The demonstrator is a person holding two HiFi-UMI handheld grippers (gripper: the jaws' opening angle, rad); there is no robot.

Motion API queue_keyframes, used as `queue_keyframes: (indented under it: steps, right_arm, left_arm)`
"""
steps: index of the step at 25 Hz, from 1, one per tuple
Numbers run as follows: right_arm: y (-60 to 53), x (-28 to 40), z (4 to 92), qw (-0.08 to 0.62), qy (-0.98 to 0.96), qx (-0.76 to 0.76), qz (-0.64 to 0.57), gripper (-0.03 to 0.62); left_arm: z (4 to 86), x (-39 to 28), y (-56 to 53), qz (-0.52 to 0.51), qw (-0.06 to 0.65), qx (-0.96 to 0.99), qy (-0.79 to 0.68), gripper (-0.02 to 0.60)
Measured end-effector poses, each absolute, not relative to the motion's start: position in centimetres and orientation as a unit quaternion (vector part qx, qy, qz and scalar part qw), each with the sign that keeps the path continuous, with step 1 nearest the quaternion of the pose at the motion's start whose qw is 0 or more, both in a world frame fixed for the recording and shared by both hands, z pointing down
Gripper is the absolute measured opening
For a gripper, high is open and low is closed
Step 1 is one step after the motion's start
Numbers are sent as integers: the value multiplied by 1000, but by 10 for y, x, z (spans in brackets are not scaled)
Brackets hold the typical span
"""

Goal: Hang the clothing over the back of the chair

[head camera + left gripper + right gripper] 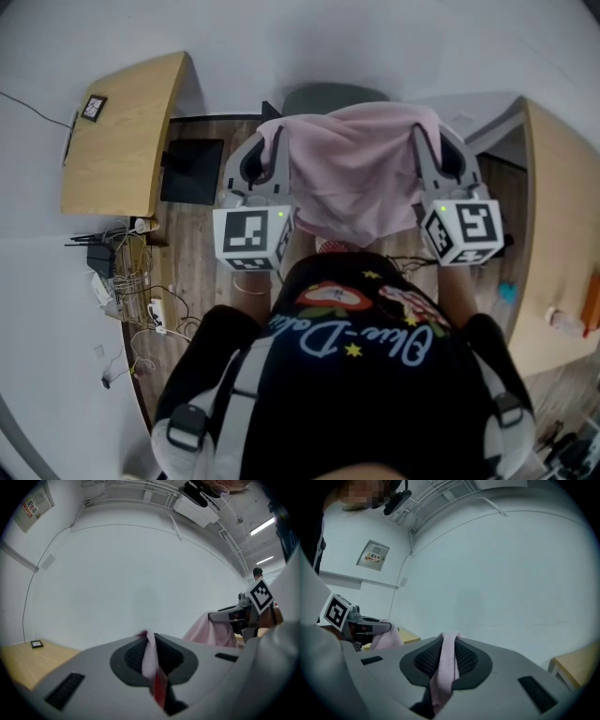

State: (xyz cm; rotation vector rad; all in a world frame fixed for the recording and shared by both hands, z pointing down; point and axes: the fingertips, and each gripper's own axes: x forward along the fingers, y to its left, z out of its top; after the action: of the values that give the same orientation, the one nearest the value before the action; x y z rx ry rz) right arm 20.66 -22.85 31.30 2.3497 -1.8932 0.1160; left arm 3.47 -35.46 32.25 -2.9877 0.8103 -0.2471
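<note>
A pale pink garment (352,173) hangs spread between my two grippers in the head view, above a grey chair (333,97) whose back shows just beyond it. My left gripper (275,141) is shut on the garment's left edge; a pink fold (150,656) is pinched between its jaws in the left gripper view. At the other side my right gripper (419,138) is shut on the right edge, with a strip of the cloth (445,665) squeezed between its jaws in the right gripper view. Both grippers point roughly level toward a plain white wall.
A wooden desk (117,136) stands at the left with a small black device (93,108) on it, and cables (127,281) lie on the floor below. Another wooden desk (558,234) runs along the right. A black panel (192,171) leans by the left desk.
</note>
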Motion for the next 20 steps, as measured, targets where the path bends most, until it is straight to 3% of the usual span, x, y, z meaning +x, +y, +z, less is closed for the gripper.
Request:
queue_keyframes:
  steps: [20]
  right_arm:
    - [-268,236,359,78,-571,813,77,44]
  left_arm:
    - [370,68,-411,-108,-3,-970,218,15]
